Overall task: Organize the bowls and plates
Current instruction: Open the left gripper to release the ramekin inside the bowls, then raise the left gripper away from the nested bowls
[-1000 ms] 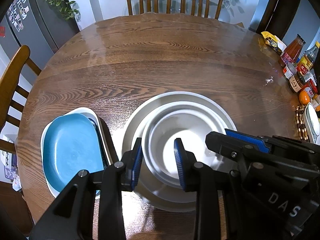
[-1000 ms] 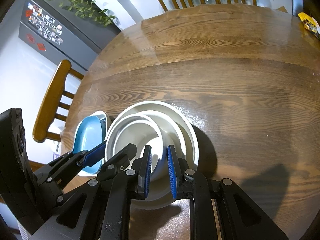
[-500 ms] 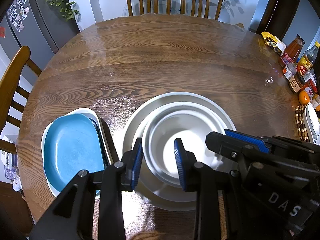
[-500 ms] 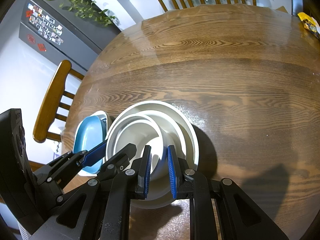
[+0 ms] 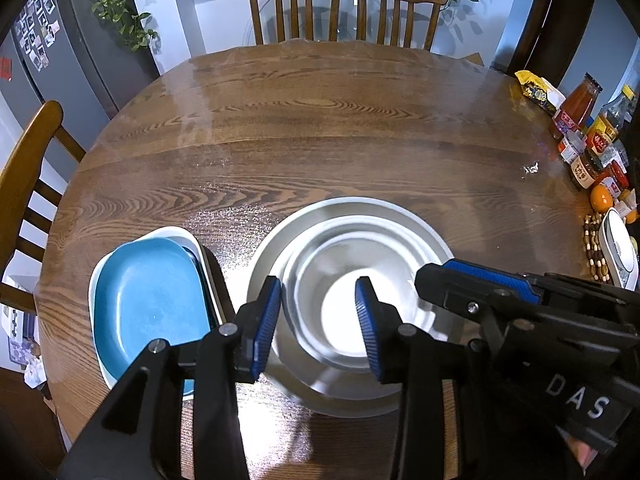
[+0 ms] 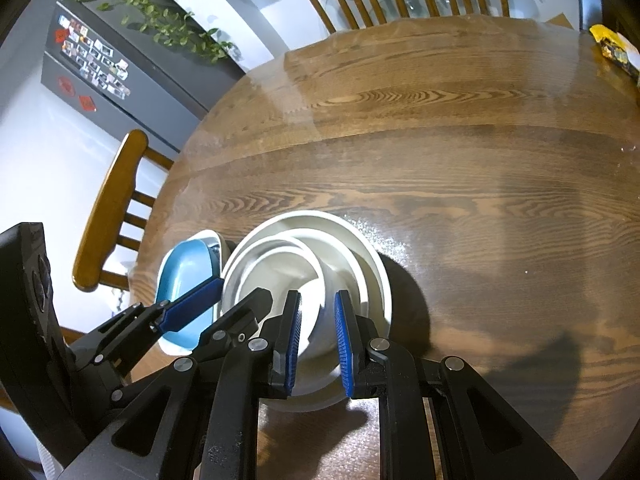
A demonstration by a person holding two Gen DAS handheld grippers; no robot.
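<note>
A stack of white round bowls [image 5: 348, 240] sits near the front of the round wooden table, small inside large; it also shows in the right wrist view [image 6: 344, 248]. Left of it a blue oval dish [image 5: 148, 300] lies in a white oval dish [image 5: 188, 236]; the blue dish also shows in the right wrist view [image 6: 184, 264]. My left gripper [image 5: 318, 320] is open, its jaws straddling the inner bowl's left rim. My right gripper [image 6: 318, 336] hovers over the near right side of the bowls, jaws slightly apart, holding nothing visible. The right gripper's arm also crosses the left wrist view [image 5: 500, 288].
Sauce bottles and jars [image 5: 588, 148], an orange [image 5: 601, 196], a snack packet [image 5: 538, 92] and a white device [image 5: 618, 248] crowd the table's right edge. Wooden chairs stand at the far side [image 5: 344, 12] and on the left [image 5: 24, 168]. A grey fridge [image 6: 100, 64] stands back left.
Both grippers and the dishes stay nearly as they were. The right gripper's jaws have opened slightly wider.
</note>
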